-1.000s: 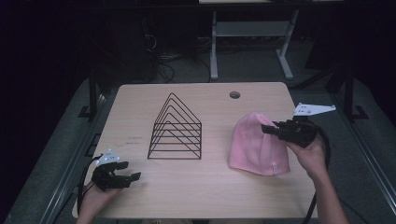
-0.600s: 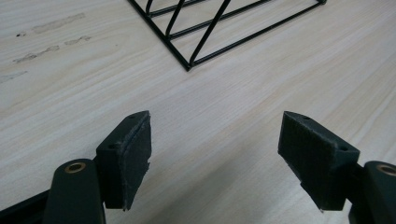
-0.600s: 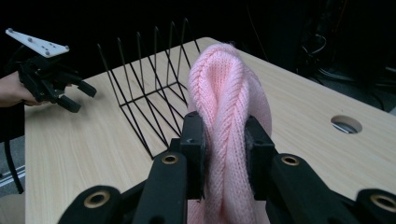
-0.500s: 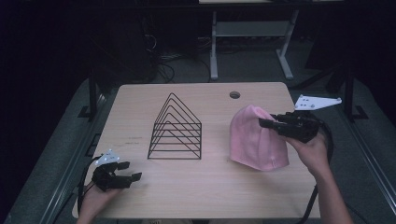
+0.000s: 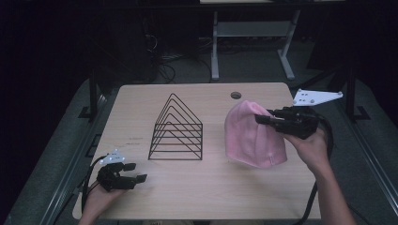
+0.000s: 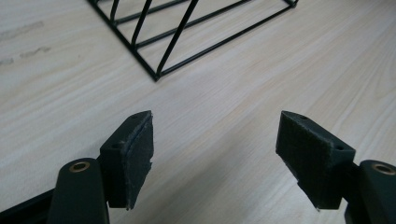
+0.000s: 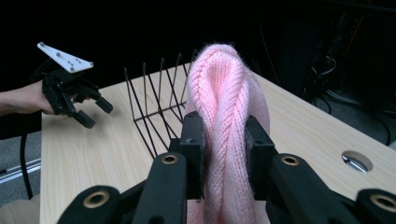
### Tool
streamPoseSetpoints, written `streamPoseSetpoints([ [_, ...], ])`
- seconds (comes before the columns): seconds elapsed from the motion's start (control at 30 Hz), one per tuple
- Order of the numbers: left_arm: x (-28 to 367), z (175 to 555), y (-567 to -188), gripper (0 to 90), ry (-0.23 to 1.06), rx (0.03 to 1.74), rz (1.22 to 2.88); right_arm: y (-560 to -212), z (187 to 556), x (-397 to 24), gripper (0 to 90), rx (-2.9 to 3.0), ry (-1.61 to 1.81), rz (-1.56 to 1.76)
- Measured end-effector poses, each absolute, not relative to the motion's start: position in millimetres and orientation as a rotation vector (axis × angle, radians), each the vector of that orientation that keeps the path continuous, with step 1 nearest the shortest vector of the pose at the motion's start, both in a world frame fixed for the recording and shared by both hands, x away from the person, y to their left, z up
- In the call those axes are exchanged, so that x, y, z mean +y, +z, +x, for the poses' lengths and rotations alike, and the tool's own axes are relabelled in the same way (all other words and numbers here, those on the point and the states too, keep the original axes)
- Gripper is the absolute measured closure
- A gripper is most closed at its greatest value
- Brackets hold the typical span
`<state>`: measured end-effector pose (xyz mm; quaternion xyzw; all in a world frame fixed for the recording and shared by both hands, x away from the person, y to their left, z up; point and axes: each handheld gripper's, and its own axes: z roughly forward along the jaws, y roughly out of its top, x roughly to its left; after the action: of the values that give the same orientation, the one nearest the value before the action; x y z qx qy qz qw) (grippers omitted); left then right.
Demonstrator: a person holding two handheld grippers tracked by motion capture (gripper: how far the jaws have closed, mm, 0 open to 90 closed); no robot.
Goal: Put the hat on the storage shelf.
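Right gripper [image 7: 224,154] clamped on pink knit hat [image 7: 224,93], perhaps a fold; left gripper [image 6: 215,158] wide open, empty, near wire rack [image 5: 177,129]

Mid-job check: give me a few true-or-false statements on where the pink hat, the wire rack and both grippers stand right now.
1. The right gripper is shut on a fold of the pink knit hat. True.
2. The left gripper grips a bar of the wire rack. False: its jaws stand open over bare table, the rack ahead of them.
3. The hat is draped over the rack. False: it hangs beside the rack, apart from it, on the person's right.
4. The rack stands upright on the table. True.
5. The hat lies flat on the table. False: its pinched part is lifted, its lower edge near the tabletop.
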<state>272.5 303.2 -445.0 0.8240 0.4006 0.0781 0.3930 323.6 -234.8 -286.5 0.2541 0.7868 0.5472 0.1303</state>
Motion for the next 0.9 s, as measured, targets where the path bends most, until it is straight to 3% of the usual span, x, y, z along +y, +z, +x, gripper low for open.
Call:
streamPoseSetpoints([
  [0.37, 303, 272, -435, 27.1, 0.122, 0.949, 2.065, -266, 323, -213, 74.0, 2.289, 1.611, 0.646],
  [0.9, 289, 277, -397, 31.2, 0.125, 0.8, 2.067, -237, 328, -174, 73.9, 2.289, 1.682, 0.511],
])
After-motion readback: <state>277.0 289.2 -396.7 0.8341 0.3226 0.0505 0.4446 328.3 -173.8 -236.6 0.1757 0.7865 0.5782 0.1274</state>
